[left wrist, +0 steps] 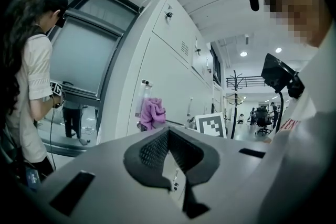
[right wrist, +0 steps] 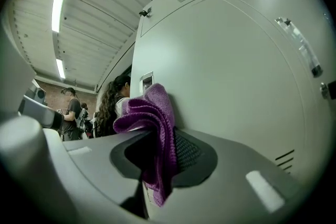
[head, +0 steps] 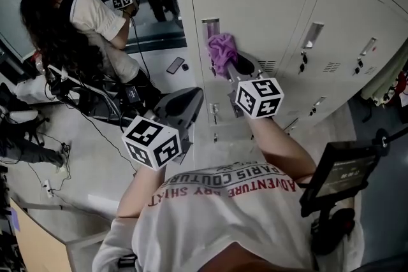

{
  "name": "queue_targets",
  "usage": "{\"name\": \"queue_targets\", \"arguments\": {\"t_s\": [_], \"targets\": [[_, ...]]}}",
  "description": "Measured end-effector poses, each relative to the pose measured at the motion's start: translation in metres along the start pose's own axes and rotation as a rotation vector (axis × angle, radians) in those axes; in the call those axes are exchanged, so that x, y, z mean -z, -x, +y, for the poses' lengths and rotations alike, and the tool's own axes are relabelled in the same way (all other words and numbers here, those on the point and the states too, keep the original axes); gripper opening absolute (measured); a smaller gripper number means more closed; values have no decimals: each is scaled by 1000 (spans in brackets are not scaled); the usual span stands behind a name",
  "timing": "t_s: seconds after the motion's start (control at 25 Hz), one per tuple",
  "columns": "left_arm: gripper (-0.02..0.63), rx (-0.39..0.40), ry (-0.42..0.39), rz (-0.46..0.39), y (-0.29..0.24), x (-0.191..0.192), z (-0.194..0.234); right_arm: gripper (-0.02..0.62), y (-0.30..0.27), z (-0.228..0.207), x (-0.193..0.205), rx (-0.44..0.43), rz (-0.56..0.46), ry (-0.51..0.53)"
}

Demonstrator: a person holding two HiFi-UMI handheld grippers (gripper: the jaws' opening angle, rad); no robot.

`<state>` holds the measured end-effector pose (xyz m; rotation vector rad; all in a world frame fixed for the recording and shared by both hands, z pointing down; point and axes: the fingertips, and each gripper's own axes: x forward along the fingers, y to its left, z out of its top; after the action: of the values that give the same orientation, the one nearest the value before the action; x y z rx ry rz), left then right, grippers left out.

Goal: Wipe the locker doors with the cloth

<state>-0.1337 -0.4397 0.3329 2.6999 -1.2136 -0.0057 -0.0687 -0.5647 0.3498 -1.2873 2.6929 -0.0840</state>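
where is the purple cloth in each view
Head view: upper centre, purple cloth on the locker door, at the tip of the right gripper.
Left gripper view: cloth left of centre, above the jaws.
Right gripper view: cloth at centre, pinched between the jaws.
Shared landmark: the label slot just above the cloth.

Where the purple cloth (head: 222,51) meets the locker door (head: 261,9) is hidden, seemingly pressed flat; the right gripper (head: 241,65) covers the door's lower part.
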Motion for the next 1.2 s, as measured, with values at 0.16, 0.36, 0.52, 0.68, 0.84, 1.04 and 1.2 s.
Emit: {"name": "queue_targets", "arguments": {"t_s": [0.16,0.36,0.52,0.68,0.84,1.04,1.2], "targets": [[0,16,0,4,-7,1,-1,71,11,-16,-5,42,-11,20],[0,37,6,10,-16,4,-3,71,35,-50,-12,115,-29,38],[0,55,5,15,-23,6,-7,71,53,-76,-20,176,-41,65],[0,67,4,21,-27,6,-12,71,77,-110,-28,259,-61,44],[0,67,3,19,-27,5,-11,71,102,-144,-34,345,-78,47],[0,66,7,23,-29,6,-9,71,113,-162,-35,390,-88,26],[0,70,6,26,-28,7,-10,71,114,-157,-35,385,-85,22]]}}
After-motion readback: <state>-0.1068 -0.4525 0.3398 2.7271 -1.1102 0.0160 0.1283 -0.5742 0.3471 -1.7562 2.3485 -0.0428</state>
